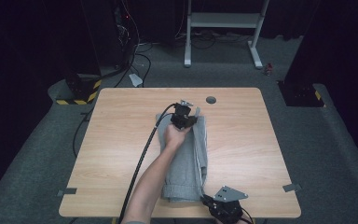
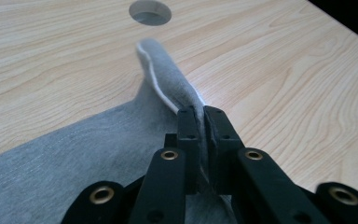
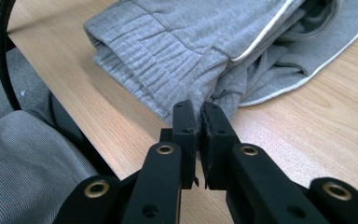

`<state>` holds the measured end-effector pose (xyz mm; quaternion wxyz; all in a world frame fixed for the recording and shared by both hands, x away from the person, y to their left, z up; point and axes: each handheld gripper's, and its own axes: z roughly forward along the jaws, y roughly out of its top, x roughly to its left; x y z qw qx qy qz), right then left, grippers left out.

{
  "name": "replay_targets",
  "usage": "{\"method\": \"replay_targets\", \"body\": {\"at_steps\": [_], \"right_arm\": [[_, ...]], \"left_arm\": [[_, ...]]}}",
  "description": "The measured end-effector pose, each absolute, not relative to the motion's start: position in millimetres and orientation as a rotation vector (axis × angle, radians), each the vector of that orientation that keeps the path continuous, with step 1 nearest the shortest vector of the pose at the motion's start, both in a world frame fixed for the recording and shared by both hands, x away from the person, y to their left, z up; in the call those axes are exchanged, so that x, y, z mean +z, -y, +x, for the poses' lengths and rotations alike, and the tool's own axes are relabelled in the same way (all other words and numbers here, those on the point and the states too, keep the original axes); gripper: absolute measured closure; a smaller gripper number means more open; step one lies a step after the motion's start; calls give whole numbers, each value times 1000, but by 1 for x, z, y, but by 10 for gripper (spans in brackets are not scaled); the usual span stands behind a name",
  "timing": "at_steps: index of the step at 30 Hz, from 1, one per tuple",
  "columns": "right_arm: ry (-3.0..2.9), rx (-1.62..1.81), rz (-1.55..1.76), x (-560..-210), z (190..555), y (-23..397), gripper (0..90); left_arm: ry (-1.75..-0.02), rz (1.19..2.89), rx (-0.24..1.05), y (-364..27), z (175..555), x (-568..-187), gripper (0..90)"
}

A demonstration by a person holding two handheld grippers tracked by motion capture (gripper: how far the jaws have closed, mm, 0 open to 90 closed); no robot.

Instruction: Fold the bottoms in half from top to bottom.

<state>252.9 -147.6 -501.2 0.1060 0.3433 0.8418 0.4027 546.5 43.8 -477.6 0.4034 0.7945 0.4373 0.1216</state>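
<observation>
A grey garment (image 1: 189, 158) with white piping lies folded lengthwise down the middle of the wooden table (image 1: 121, 140). At its far end my left gripper (image 1: 186, 119) is shut on a raised fold. In the left gripper view that fold (image 2: 168, 79) stands up past the closed tips of the left gripper (image 2: 200, 114). By the near table edge my right gripper (image 1: 206, 199) meets the garment's near right corner. In the right gripper view the right gripper (image 3: 198, 112) has its jaws closed on the ribbed waistband (image 3: 168, 42).
A round cable hole (image 1: 210, 99) lies just beyond the garment, also in the left gripper view as the hole (image 2: 150, 11). A black cable (image 1: 140, 163) trails along the left forearm. Tape marks (image 1: 67, 191) sit at the near corners. A white frame (image 1: 223, 21) stands on the floor behind.
</observation>
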Motion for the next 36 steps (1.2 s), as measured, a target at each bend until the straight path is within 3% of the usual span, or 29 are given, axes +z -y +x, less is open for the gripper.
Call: {"method": "replay_targets", "body": {"at_steps": [7,13,17,22,26,36], "right_arm": [[-2484,1179,1019,-503,253,149,847],[-2486,1185,1024,-503,255,149,819],[-2511,1172,1044,-503,258,149,743],[-2526,1169,1032,-499,260,149,637],[-2529,1188,1031,-495,263,149,577],[-2507,1262,974,-485,269,151,541]], "left_arm": [[-1131,2005,320,-43,546,-482,807],[-1146,2002,305,-49,544,-484,634],[-1164,1995,271,-53,539,-483,534],[-1144,1977,287,-61,527,-476,474],[-1135,1968,294,-70,522,-469,442],[-1109,1977,345,-88,502,-462,428]]}}
